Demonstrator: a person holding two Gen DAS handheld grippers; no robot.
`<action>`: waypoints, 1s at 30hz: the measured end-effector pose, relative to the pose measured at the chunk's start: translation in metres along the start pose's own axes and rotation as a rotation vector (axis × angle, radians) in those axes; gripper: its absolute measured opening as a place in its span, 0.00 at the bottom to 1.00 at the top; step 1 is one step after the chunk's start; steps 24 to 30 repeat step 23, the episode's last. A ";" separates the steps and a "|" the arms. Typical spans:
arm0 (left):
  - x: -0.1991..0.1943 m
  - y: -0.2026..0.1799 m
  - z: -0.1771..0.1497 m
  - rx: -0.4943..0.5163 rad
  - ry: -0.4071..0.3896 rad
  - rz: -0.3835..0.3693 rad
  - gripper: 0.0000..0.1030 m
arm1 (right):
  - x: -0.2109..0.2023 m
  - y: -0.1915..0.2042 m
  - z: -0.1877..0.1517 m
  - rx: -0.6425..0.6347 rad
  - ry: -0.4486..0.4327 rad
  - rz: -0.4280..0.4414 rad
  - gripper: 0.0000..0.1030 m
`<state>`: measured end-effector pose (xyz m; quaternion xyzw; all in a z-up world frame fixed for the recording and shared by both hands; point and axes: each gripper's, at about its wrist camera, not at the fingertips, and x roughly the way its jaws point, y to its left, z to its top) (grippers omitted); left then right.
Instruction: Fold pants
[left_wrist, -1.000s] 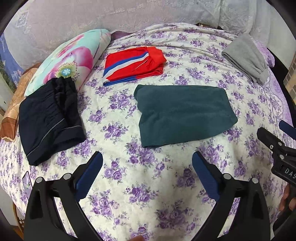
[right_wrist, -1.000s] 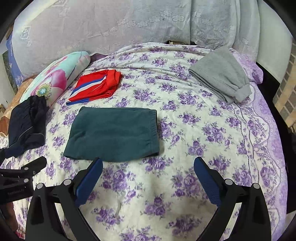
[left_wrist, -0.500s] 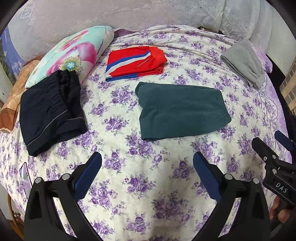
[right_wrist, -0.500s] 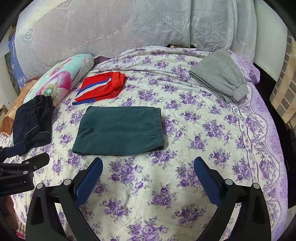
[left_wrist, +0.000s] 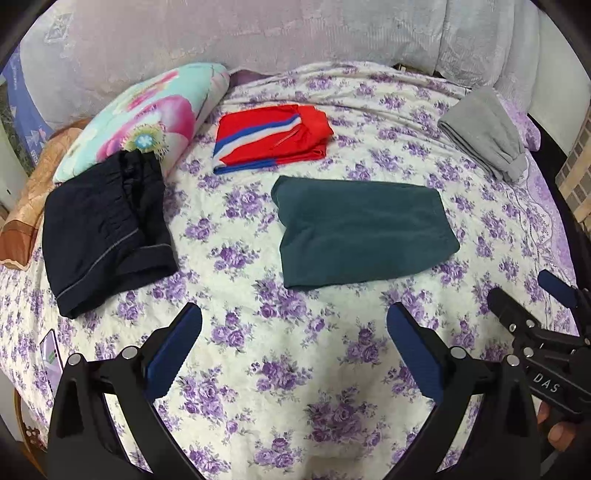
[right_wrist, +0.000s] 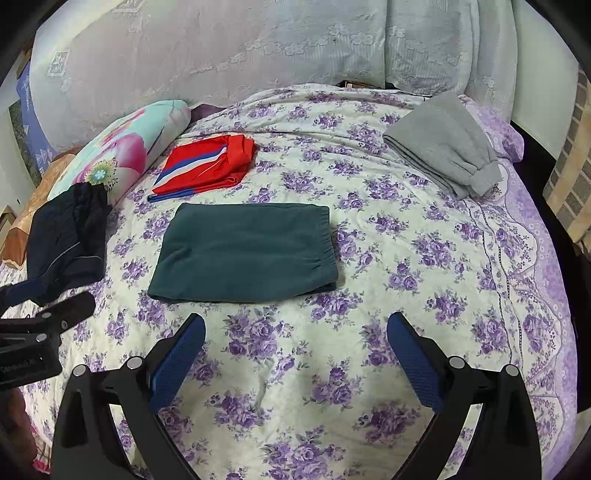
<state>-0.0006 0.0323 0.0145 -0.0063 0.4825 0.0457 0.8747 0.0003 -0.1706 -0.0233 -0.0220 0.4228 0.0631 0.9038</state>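
A: Which step is being worked on here?

B: It is looking like the gap after a fold. The green pants (right_wrist: 243, 251) are lying in the middle of the bed (right_wrist: 424, 295) as a flat, squared-off rectangle, and neither gripper is touching them.

A: What are the grippers doing?

B: The left gripper (left_wrist: 293, 345) is hovering over bare sheet just short of the pants' near edge, fingers spread wide and holding nothing. The right gripper (right_wrist: 295, 350) is hanging the same way, spread apart and empty.

A: So the green pair is finished?

B: I am judging it so; the edges are sitting neatly, with the gathered elastic waistband showing at the right end. The next move is probably calling for another garment, or for carrying this one to a pile.

A: Which others are lying around?

B: The grey pants (right_wrist: 443, 147) are resting folded at the far right, thick and soft like fleece. The red shorts (left_wrist: 271, 138), slick and striped blue and white, are lying behind the green pair. The dark navy shorts (left_wrist: 103, 229) are sitting folded at the left, partly up against a floral pillow (left_wrist: 147, 118).

A: And the green fabric?

B: It is looking matte, plush and fairly heavy, so it should be holding its fold.
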 end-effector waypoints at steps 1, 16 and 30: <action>0.000 0.000 0.000 -0.001 0.003 -0.008 0.95 | 0.000 0.000 0.000 0.001 0.002 0.000 0.96; -0.001 0.001 -0.001 -0.026 0.013 -0.029 0.95 | 0.002 0.003 -0.003 0.005 0.011 0.005 0.96; -0.002 0.005 -0.001 -0.068 0.014 -0.021 0.95 | 0.002 0.004 -0.004 0.007 0.012 0.004 0.96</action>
